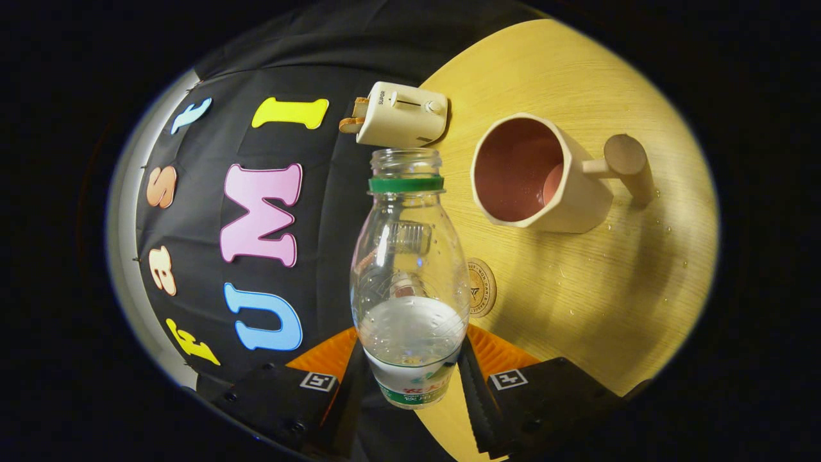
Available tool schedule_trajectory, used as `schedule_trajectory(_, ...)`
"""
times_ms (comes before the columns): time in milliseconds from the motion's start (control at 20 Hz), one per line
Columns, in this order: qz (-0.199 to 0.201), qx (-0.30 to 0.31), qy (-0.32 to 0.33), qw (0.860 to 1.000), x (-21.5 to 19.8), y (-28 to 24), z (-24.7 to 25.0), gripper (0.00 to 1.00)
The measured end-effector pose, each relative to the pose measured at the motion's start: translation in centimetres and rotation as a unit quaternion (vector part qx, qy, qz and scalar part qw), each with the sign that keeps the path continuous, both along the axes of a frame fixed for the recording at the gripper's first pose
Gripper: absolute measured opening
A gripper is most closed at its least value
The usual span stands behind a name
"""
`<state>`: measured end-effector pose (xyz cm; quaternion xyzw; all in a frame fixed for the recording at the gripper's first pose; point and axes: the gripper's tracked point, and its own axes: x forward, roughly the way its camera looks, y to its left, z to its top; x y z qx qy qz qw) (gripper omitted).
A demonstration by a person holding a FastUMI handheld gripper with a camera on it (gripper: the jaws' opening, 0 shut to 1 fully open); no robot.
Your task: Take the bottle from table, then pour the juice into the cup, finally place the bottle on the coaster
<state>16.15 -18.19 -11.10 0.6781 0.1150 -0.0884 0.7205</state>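
Both fingers (471, 385) of the gripper (410, 378) press on the lower sides of the bottle (409, 276), gripping it between them. It has no cap, wears a green ring at the neck and holds a little clear liquid. Just beyond it, a round coaster (482, 287) lies on the wooden table (616, 282). Farther off stand a cup (545, 176) with a handle and a toaster (401, 115).

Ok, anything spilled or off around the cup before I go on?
Yes: small water droplets dot the table beside and below the cup, likely splashed from pouring. The gripper grips the uncapped bottle, which holds only a little liquid. The coaster looks dry.
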Motion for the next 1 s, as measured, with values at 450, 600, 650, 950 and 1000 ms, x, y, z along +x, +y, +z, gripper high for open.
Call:
schedule_trajectory(450, -0.021, 0.081, 0.019, 0.996, 0.7, -0.3, -0.6, 0.71)
schedule_trajectory(600, -0.024, 0.098, 0.026, 0.995, 1.2, 0.0, -0.8, 0.72)
schedule_trajectory(650, -0.026, 0.105, 0.029, 0.994, 1.3, 0.1, -1.0, 0.72)
schedule_trajectory(950, -0.030, 0.128, 0.038, 0.991, 1.9, 0.3, -1.2, 0.71)
schedule_trajectory(1000, -0.031, 0.131, 0.039, 0.990, 2.0, 0.3, -1.2, 0.71)
